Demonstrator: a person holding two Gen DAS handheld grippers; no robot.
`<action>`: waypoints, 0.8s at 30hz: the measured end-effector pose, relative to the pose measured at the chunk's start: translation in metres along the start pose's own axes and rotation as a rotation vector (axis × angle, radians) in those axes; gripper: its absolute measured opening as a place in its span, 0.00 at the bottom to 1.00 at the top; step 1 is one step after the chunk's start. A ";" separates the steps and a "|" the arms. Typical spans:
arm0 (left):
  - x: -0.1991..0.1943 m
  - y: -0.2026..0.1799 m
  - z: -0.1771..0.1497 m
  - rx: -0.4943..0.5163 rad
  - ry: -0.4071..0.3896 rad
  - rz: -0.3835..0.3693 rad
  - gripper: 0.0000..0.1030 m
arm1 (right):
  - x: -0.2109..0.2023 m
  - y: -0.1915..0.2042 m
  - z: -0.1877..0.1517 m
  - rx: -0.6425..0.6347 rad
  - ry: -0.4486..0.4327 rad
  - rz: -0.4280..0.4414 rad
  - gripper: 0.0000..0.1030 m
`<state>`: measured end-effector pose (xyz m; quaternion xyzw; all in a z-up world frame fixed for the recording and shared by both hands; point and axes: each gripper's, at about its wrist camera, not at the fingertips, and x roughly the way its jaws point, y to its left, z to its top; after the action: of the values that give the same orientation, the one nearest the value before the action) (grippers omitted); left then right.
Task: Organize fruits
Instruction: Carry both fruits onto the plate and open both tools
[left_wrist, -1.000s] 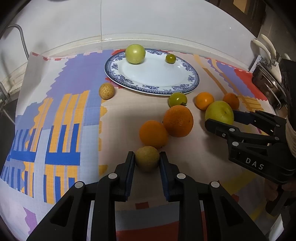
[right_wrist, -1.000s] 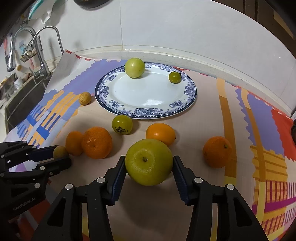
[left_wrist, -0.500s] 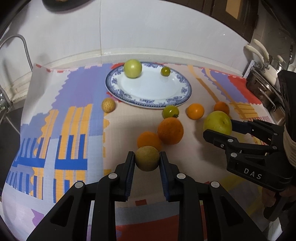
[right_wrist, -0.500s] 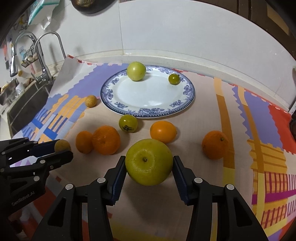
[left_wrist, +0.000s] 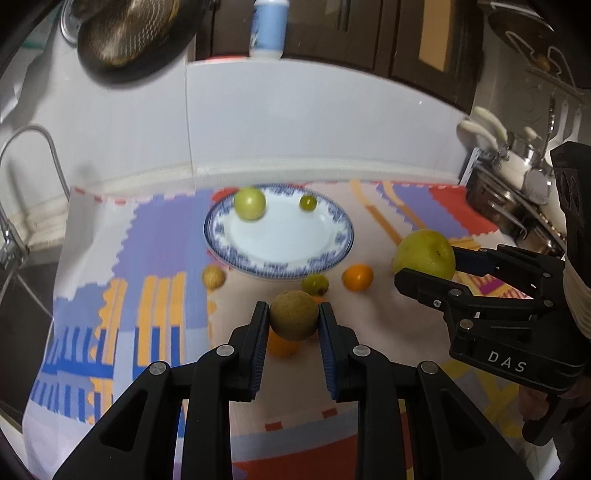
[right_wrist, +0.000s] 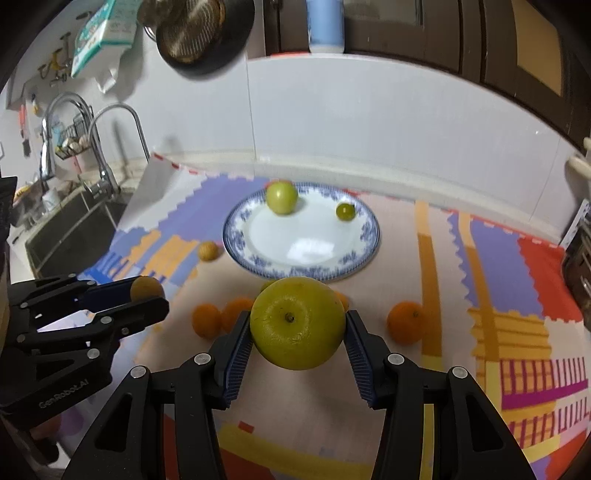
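Gripping fingers: left gripper (left_wrist: 294, 320) narrowly closed on brown fruit (left_wrist: 294, 314), right gripper (right_wrist: 297, 330) wider around green apple (right_wrist: 297, 323).

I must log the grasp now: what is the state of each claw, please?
Left claw: closed on the small brown round fruit.
Right claw: closed on the large yellow-green fruit.

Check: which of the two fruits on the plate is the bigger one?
The pale green apple at the plate's back-left rim; the other, a small dark-green fruit, sits back-right.
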<state>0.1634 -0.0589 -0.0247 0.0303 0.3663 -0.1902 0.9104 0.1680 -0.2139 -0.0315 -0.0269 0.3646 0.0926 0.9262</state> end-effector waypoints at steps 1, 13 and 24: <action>-0.002 0.000 0.004 0.006 -0.012 -0.001 0.26 | -0.003 0.000 0.003 0.000 -0.012 0.001 0.48; -0.009 0.002 0.042 0.059 -0.107 0.009 0.26 | -0.017 0.002 0.033 -0.013 -0.095 -0.007 0.48; 0.011 0.008 0.073 0.073 -0.133 0.024 0.26 | 0.003 -0.011 0.068 -0.029 -0.109 0.000 0.48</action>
<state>0.2209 -0.0691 0.0206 0.0551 0.2973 -0.1939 0.9333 0.2179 -0.2160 0.0160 -0.0353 0.3122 0.0993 0.9442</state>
